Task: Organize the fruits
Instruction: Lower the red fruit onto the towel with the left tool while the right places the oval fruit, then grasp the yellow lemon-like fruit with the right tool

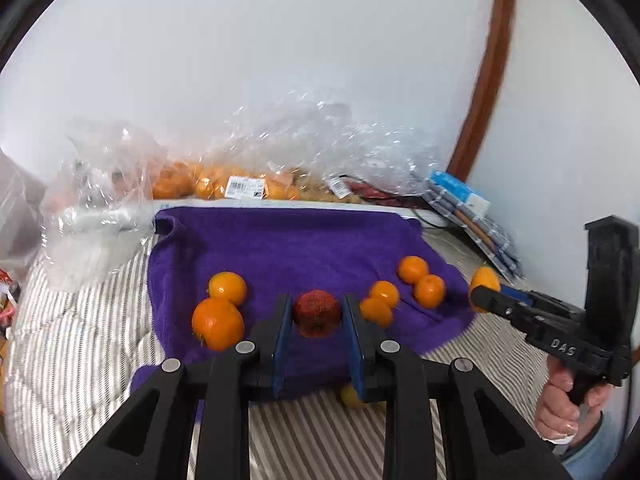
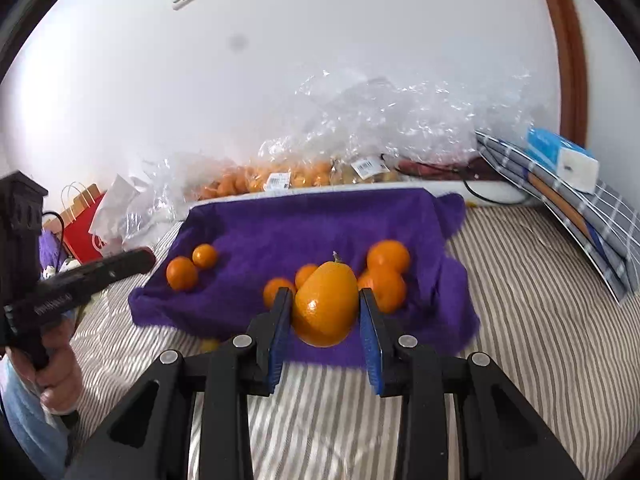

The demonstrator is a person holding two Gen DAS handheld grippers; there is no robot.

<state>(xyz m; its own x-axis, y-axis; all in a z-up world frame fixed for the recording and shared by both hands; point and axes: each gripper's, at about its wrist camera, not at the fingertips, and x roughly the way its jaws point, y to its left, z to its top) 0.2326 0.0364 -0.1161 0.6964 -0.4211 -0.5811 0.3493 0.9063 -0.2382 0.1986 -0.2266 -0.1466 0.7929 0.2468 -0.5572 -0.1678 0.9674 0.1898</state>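
Between the left gripper's (image 1: 316, 318) blue fingers (image 1: 283, 340) sits a red fruit (image 1: 317, 318), clamped above the purple towel (image 1: 280, 248). Narrowly parted, the right gripper (image 2: 326, 314) pinches a large orange (image 2: 326, 306) over the towel's near edge. Loose oranges (image 1: 218, 322) dot the towel; behind it, clear bags (image 1: 248, 184) hold more.

txt: "DAS" – on right gripper (image 1: 486, 300) body | bag labels – unreadable
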